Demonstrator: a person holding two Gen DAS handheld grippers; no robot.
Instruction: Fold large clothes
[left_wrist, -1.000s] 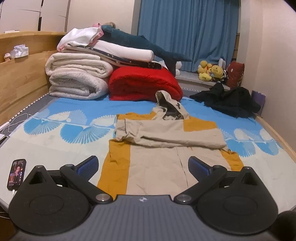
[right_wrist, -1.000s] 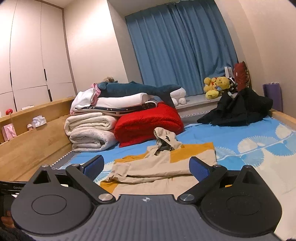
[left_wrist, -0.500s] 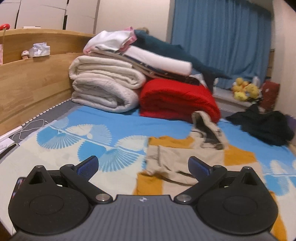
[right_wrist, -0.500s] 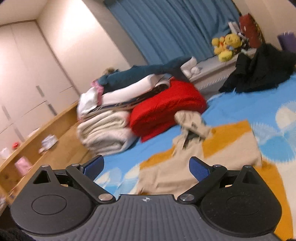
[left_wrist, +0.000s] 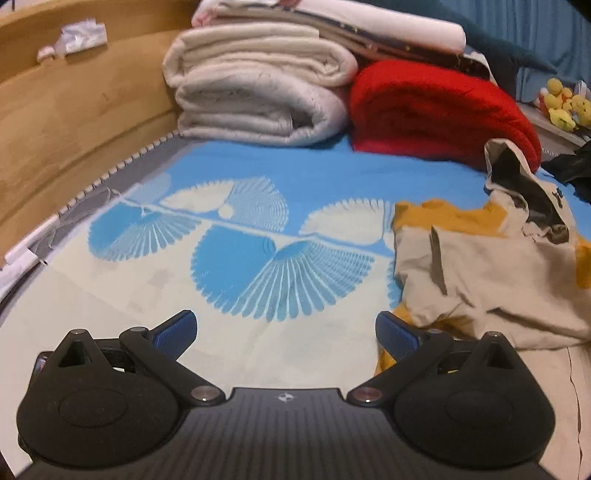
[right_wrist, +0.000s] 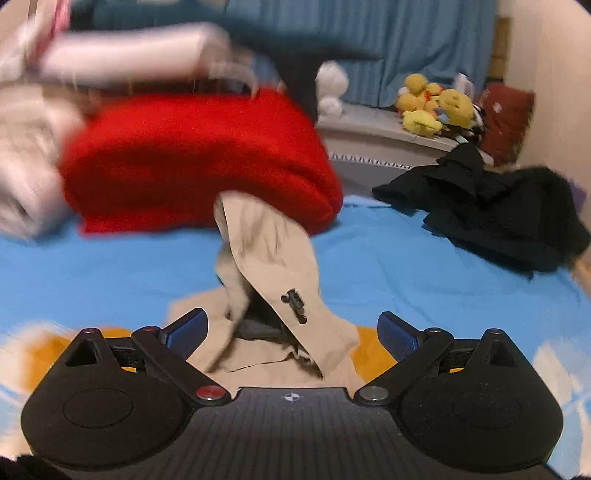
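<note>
Two spread hand-held grippers (left_wrist: 286, 334) (right_wrist: 293, 332), hoodie (right_wrist: 273, 266) ahead

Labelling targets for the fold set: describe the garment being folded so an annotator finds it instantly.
Start at the bed's blue fan-patterned sheet. In front of the rolled red blanket lies a beige hooded jacket with mustard-yellow panels, its hood standing up. The other loose clothing is a black heap near the window.
</note>
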